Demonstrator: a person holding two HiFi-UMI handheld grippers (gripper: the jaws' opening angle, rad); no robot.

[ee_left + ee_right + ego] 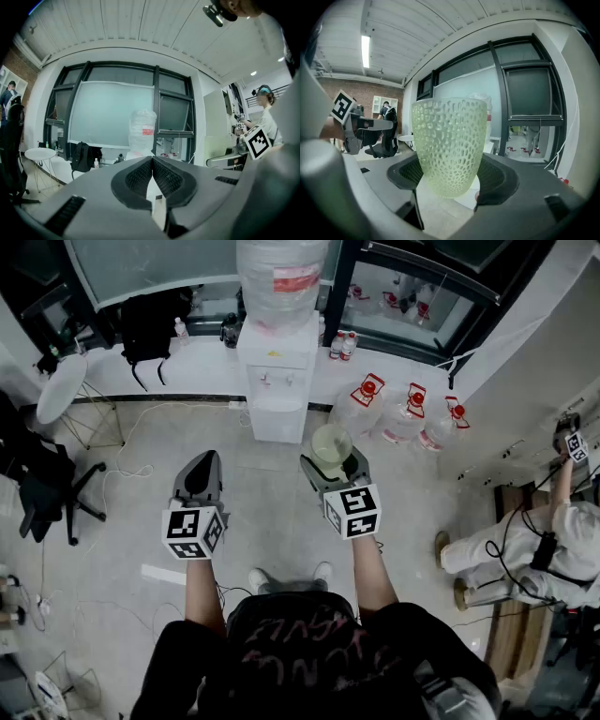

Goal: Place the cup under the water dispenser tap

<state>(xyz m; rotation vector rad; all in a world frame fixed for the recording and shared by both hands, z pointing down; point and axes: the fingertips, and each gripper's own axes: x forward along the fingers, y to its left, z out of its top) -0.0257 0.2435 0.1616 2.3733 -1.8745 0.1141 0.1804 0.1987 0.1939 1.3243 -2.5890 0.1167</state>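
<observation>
Right gripper (450, 180): jaws clamp one pale green dimpled cup (449, 140), upright. Left gripper (152, 164): jaws closed, empty. One water dispenser (277, 381) stands far ahead, apart from the cup; three water bottles (403, 416) sit right of it.

Head view: water bottle (281, 277) is cut off by the top edge; taps (275, 379) on the water dispenser (277, 413) are too small to resolve; the cup (330, 446) base is hidden inside the right gripper (335, 472); the person (553, 549) at right is cropped by the frame edge. Right gripper view: the cup covers most of the water dispenser. Left gripper view: the left gripper (152, 176) hides most of the water dispenser body.
</observation>
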